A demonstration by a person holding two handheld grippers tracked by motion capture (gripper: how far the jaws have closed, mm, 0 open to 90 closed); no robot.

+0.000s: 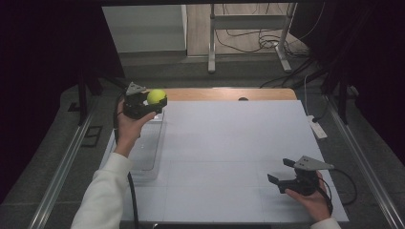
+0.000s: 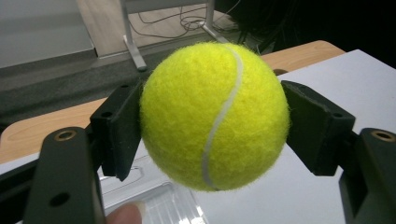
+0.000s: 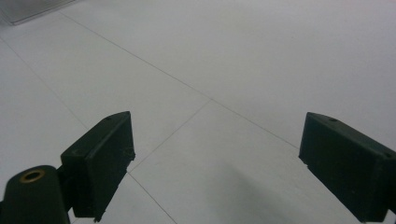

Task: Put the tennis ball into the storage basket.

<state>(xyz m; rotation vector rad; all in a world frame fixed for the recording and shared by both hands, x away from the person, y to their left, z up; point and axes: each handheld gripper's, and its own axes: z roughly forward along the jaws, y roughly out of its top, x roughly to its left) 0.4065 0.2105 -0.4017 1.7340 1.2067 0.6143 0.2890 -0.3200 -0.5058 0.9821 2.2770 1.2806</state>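
A yellow tennis ball [image 1: 156, 96] sits between the jaws of my left gripper [image 1: 154, 101], held up above the table's far left corner. In the left gripper view the ball [image 2: 215, 116] is pressed on both sides by the black pads [image 2: 119, 128], so the gripper [image 2: 212, 133] is shut on it. My right gripper [image 1: 281, 171] rests low at the near right of the table, its jaws wide apart. In the right gripper view the right gripper [image 3: 217, 168] stands open over bare white surface, nothing between its fingers [image 3: 100, 161].
A clear plastic tray [image 1: 145, 150] lies on the white table [image 1: 229, 157] at the left, under my left forearm. A wooden edge [image 1: 224, 94] runs along the table's far side. A white power strip [image 1: 317, 128] hangs off the right edge.
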